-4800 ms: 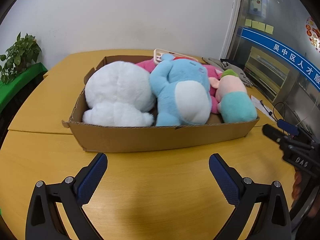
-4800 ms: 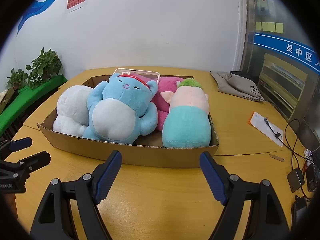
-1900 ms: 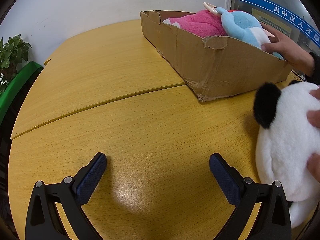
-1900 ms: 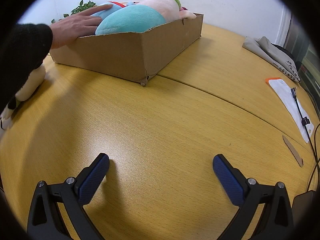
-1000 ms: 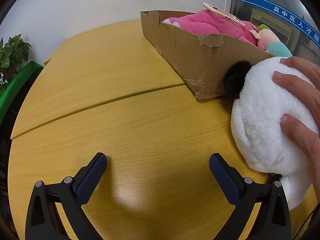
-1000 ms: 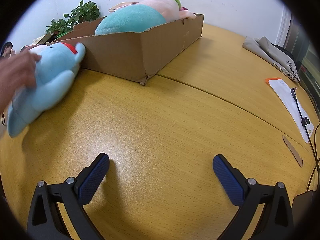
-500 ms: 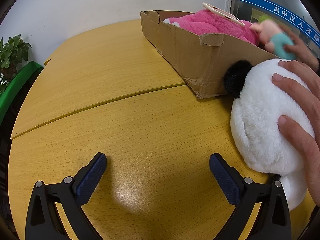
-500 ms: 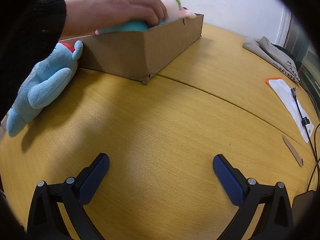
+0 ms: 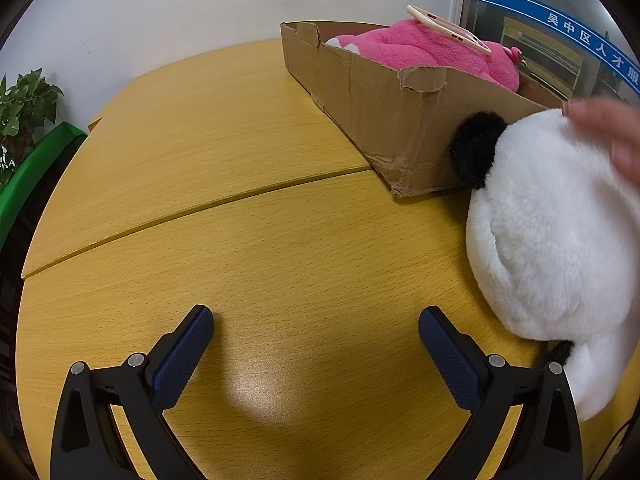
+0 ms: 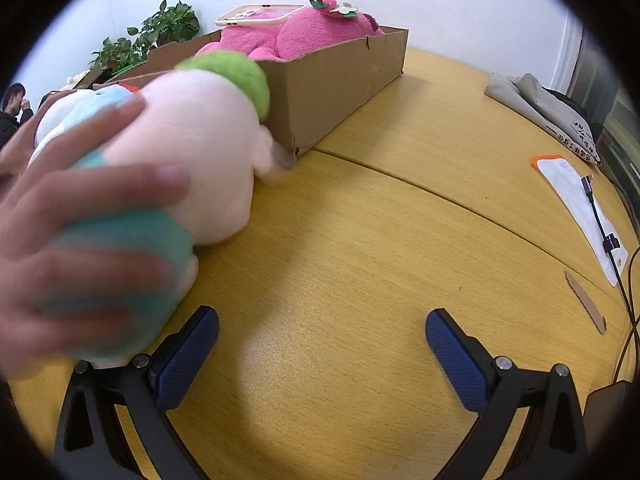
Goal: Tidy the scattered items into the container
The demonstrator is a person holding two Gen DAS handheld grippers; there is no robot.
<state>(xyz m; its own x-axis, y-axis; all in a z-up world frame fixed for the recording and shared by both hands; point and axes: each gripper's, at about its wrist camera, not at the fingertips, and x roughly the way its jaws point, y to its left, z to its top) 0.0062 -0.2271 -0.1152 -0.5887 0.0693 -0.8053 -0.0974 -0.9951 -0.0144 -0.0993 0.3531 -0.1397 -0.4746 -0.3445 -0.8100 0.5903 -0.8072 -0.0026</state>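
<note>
Both claws rest low over the wooden bench (image 9: 248,184), released and holding nothing. The left claw (image 9: 316,344) has bare wood between its blue pads; just beside its right finger lies a white plush panda (image 9: 552,232) with a black ear, its ear touching the corner of the cardboard box (image 9: 392,120). A blurred hand (image 9: 608,132) rests on the panda's top.

Near the right claw (image 10: 322,344), a plush with a pale pink head, green tuft and teal body (image 10: 188,152) lies on the bench, its teal end just beside the claw's left finger, gripped by a bare hand (image 10: 80,232). A light blue plush (image 10: 108,98) shows behind it.

Farther off, the box (image 10: 344,68) holds a pink plush (image 10: 304,32) with a phone in a pale case (image 10: 260,14) lying on top. Toward the far right edge of the bench lie a white paper with a cable (image 10: 580,204) and a folded grey cloth (image 10: 548,112).
</note>
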